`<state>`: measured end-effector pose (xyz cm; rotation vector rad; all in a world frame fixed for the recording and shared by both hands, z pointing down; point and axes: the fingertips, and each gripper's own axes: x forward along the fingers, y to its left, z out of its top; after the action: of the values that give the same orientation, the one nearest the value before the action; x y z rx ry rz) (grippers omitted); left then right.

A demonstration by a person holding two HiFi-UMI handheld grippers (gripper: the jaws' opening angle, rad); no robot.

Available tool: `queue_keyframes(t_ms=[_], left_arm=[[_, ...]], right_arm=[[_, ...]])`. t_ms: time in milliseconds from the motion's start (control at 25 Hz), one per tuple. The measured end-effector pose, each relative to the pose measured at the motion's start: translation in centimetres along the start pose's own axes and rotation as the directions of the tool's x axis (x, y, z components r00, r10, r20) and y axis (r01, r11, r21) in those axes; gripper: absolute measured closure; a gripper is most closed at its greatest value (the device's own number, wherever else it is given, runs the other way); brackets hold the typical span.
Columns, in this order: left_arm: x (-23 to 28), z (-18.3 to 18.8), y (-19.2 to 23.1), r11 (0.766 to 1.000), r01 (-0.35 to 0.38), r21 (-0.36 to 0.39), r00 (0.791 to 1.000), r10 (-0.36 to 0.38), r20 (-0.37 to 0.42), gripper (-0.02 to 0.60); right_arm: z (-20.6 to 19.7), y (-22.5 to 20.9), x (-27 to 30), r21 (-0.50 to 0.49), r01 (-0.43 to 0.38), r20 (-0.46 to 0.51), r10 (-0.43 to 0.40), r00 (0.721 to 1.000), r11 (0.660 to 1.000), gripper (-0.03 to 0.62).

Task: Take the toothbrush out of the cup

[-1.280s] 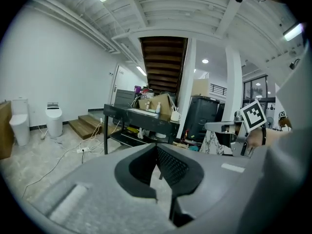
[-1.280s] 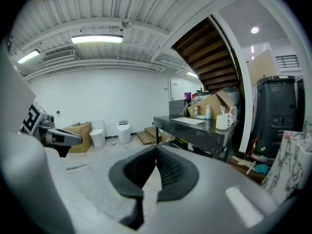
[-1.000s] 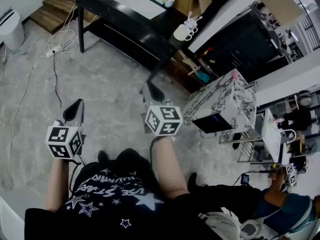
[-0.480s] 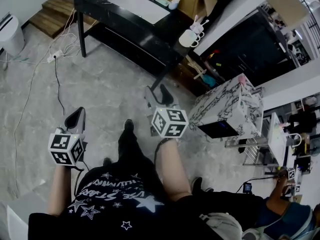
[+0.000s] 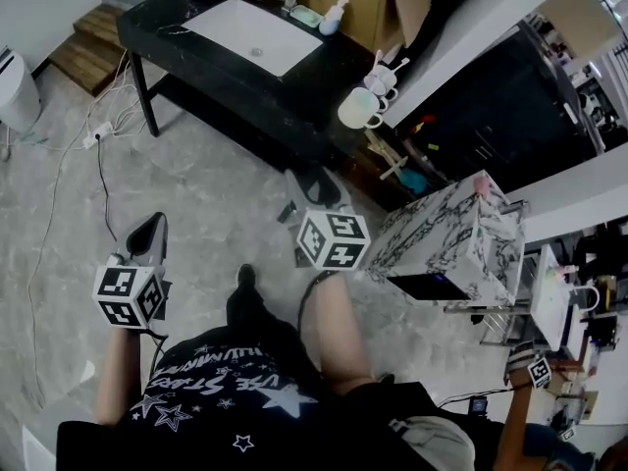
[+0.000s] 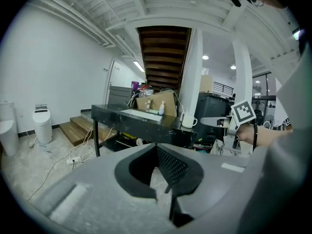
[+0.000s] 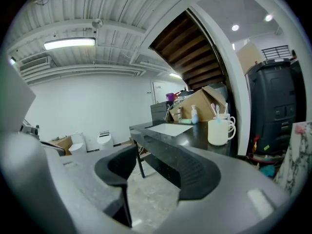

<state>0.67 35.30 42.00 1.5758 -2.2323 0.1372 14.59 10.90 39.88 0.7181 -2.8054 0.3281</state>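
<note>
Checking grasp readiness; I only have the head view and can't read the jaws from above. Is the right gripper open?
Observer: Yes. The right gripper view shows the right gripper with jaws wide apart, just been opening, only floor between them.
Operator: Left one?
Observer: The left gripper has its jaws together, nothing in them.
Operator: Cup lined up?
Observer: Not yet. The cup, toothbrushes showing above its rim, sits up and right of the right jaws, farther off on the black counter.

Toothbrush (image 7: pixel 217 111) upright in white cup (image 5: pixel 385 82)
</note>
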Motion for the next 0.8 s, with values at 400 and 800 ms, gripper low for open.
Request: queue_keyframes(t_ms=[400, 800], left_arm=[[10.5, 5.2, -4.1, 0.998, 0.020, 0.056, 1.000, -0.021, 0.002, 0.572], [18.2, 8.7, -6.2, 0.996, 0.042, 0.083, 0.999, -0.044, 0.018, 0.572]], right_arm=[[5.7, -10.5, 4.1, 0.024, 0.037, 0.054, -0.038, 0.998, 0.999, 0.335], [8.5, -18.6, 7.0, 0.069, 0.114, 0.053, -0.118, 0.992, 0.991, 0.335]])
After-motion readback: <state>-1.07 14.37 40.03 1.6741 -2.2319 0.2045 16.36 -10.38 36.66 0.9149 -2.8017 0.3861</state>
